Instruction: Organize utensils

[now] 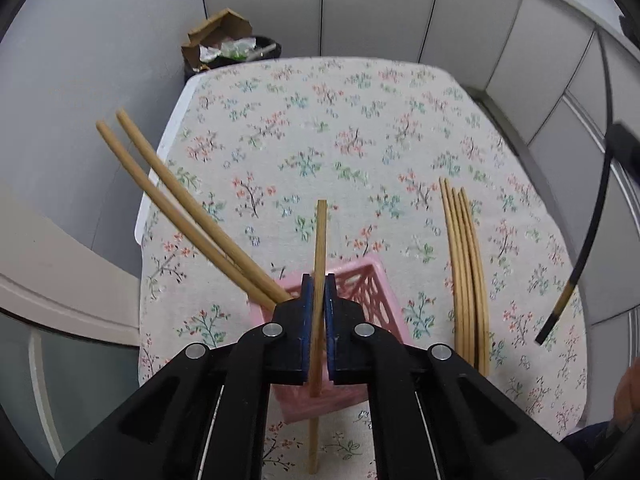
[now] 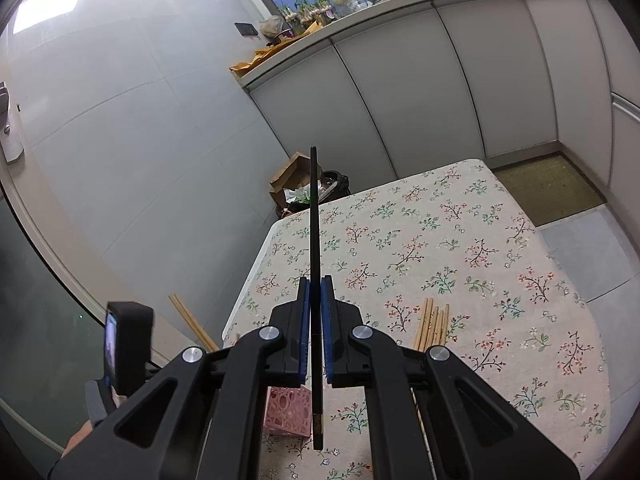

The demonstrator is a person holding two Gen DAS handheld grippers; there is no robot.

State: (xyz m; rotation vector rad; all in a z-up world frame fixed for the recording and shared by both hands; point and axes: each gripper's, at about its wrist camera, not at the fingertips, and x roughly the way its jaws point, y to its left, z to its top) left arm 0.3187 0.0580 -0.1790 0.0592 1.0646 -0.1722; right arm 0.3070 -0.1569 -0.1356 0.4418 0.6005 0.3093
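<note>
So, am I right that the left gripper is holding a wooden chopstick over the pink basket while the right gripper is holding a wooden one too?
Not quite: the right gripper holds a black chopstick, not a wooden one, as the right wrist view shows. The rest stands: the left gripper is shut on a wooden chopstick over the pink basket.

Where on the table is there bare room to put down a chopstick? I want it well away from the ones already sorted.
The far half of the tablecloth is bare, from beyond the loose chopsticks to the far edge. The right side past that bundle is also free. Crowded: the near left, around the pink basket with two chopsticks leaning out.
</note>
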